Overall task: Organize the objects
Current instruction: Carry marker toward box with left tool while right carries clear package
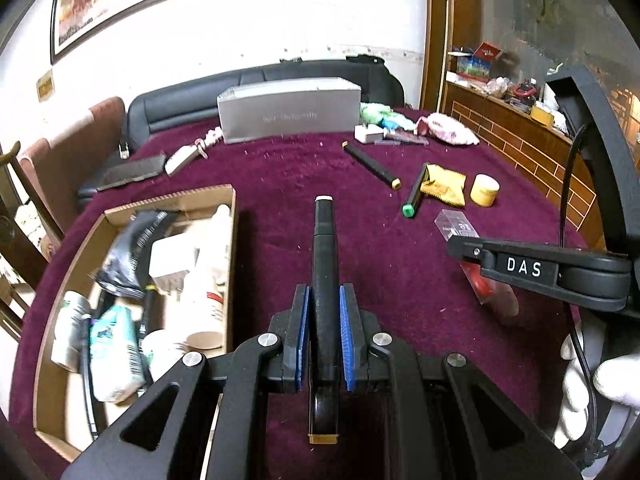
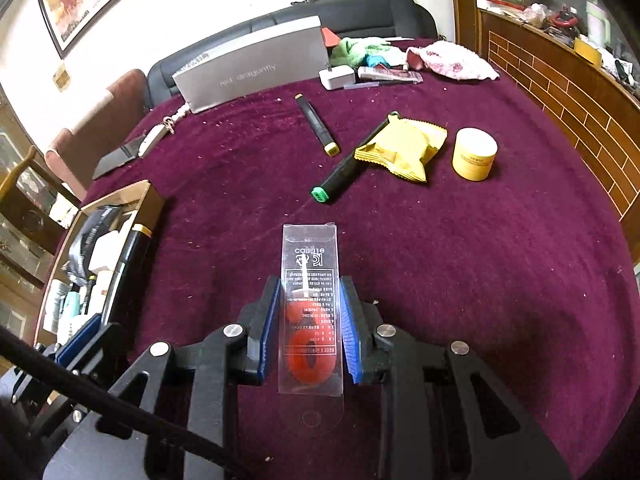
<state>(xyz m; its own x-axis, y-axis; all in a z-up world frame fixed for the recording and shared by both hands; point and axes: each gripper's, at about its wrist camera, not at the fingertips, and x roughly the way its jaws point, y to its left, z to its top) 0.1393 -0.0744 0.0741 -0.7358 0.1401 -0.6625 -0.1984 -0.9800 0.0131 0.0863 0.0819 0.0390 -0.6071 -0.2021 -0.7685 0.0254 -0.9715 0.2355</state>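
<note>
My left gripper (image 1: 325,304) is shut on a black marker pen (image 1: 325,248) with a white tip, held above the maroon tablecloth beside the cardboard box (image 1: 52,336). My right gripper (image 2: 308,316) is shut on a clear plastic packet (image 2: 310,264) with red rings inside. The right gripper also shows in the left wrist view (image 1: 540,272) at the right. The held pen shows in the right wrist view (image 2: 130,264) over the box (image 2: 154,196). On the cloth lie a green-capped marker (image 2: 340,172), a yellow-capped marker (image 2: 316,124), a yellow snack packet (image 2: 404,148) and a yellow jar (image 2: 474,154).
The box holds several bottles and packets (image 1: 116,344). A grey carton (image 1: 288,110) stands at the back, with a white charger (image 2: 336,78), cloths (image 2: 452,60) and a black wallet (image 1: 132,172) near it. A brick-pattern counter (image 2: 560,92) runs along the right.
</note>
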